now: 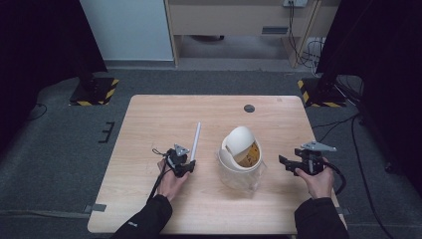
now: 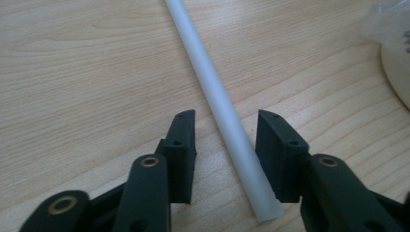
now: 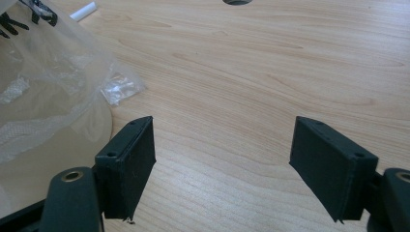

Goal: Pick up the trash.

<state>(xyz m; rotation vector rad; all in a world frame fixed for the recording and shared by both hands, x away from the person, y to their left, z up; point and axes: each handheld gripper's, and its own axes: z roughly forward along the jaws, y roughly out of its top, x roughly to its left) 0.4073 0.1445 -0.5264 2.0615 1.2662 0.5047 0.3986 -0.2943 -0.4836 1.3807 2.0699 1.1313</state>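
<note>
Your left gripper (image 2: 226, 154) sits low over the white plastic tube (image 2: 220, 108), its 2 jaws parted on either side of the tube's near end, with a gap at each face. The left gripper view shows those gaps. From the high view, the left gripper (image 1: 183, 166) hides that end, and the tube (image 1: 196, 140) lies flat on the wooden table (image 1: 149, 119), slanting away from you. Your right gripper (image 3: 222, 166) is spread wide over bare wood. Just beside its left jaw lies the clear bag (image 3: 53, 92) around the cream swing-lid bin (image 1: 241, 154), which stands between your 2 hands.
</note>
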